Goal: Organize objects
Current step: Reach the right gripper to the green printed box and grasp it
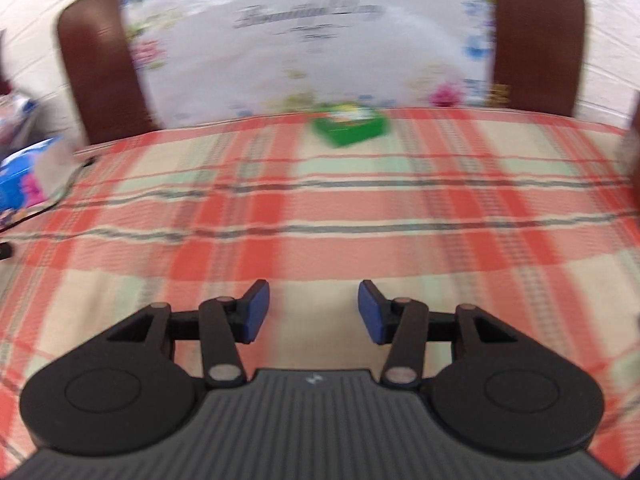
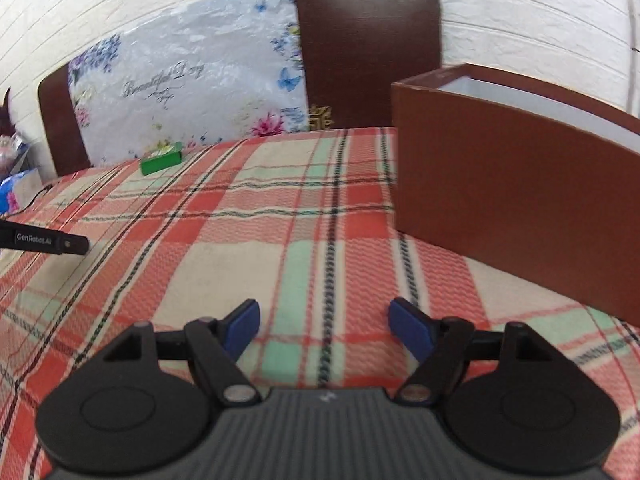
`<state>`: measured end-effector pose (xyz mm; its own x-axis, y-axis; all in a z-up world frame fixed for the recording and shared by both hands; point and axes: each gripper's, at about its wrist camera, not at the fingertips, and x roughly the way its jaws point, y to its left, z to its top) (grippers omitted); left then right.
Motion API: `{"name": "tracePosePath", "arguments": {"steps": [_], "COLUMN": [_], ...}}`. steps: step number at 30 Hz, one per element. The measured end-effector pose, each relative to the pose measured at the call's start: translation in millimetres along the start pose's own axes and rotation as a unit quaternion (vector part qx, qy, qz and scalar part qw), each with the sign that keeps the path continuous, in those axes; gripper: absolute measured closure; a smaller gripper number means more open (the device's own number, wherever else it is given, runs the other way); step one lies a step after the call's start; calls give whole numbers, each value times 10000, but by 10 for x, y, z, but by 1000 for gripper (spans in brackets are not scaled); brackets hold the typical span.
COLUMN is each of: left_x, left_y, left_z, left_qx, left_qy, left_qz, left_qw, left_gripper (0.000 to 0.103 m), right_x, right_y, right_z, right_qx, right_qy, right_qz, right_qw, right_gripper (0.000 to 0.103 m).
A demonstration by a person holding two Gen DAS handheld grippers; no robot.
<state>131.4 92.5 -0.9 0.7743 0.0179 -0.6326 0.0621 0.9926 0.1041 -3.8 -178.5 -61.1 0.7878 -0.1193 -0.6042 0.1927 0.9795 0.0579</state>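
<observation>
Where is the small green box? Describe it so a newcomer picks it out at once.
Start at the plaid blanket in red, cream and mint that covers the bed. Follow it to its far edge, where a floral pillow leans on the dark wooden headboard. The small green box lies flat just in front of that pillow, far smaller than the open brown box on the right.

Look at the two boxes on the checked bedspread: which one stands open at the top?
The big brown box at the right: its white inside shows. The small green box near the headboard is closed and flat.
</observation>
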Motion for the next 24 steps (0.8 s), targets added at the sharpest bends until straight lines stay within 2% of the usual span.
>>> {"name": "tracePosePath", "arguments": {"steps": [3, 4, 6, 10, 13, 19, 24], "left_x": [53, 68, 27, 26, 27, 47, 51], "left_y": [486, 670, 864, 770, 829, 816, 834], "left_z": [-125, -178, -224, -228, -242, -264, -265], "left_qx": [-356, -689, -1208, -1010, -1133, -1224, -1324], "left_qy": [-244, -300, -520, -639, -678, -712, -753], "left_qz": [219, 91, -240, -75, -215, -275, -339], "left_qw": [9988, 9971, 9910, 9928, 9910, 9895, 9877], "left_gripper": [22, 19, 19, 20, 20, 20, 20], "right_x": [142, 216, 398, 878, 1258, 1893, 2302], "right_y": [232, 332, 536, 969, 1210, 1609, 1890], "right_z": [68, 109, 208, 499, 768, 1243, 1448], "right_qx": [-254, -347, -545, -797, -765, -528, -790], "right_qy": [44, 57, 57, 37, -24, -249, -82], "right_qz": [216, 315, 537, 855, 1085, 1202, 1266], "right_qw": [9994, 9989, 9970, 9931, 9911, 9910, 9888], "right_gripper": [26, 23, 23, 20, 18, 18, 14]}}
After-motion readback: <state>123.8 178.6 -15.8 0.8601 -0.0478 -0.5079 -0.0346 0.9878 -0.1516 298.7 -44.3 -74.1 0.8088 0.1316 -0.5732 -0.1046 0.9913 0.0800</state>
